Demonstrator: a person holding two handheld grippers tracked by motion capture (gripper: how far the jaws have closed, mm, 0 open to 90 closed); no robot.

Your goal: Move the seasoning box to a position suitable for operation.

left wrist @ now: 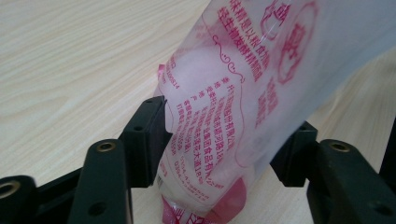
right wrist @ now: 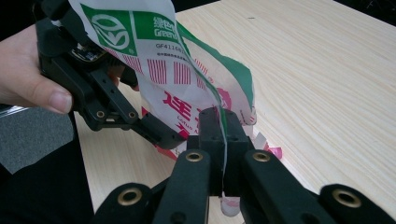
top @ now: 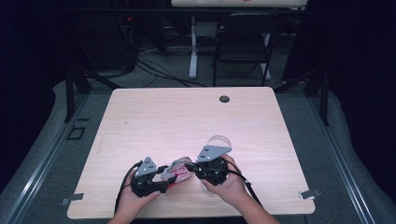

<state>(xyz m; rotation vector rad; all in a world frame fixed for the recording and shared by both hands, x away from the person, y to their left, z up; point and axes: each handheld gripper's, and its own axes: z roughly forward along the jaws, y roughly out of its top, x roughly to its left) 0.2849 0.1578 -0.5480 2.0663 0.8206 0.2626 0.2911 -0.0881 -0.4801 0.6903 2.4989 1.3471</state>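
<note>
You stand at a pale wooden table (top: 154, 116), a gripper in each hand, both meeting at a printed plastic bag (top: 177, 170) held just above the near edge. Your right gripper (right wrist: 223, 135) has its jaws pressed together on a thin edge of the bag. Your left gripper (left wrist: 224, 144) has its jaws set apart around the bag's bulging body, the left jaw touching the film; whether the far jaw presses it, you cannot tell. This looks like pulling the bag open. Next, keep the right pinch firm and draw the hands apart slowly, so the film parts rather than slips
</note>
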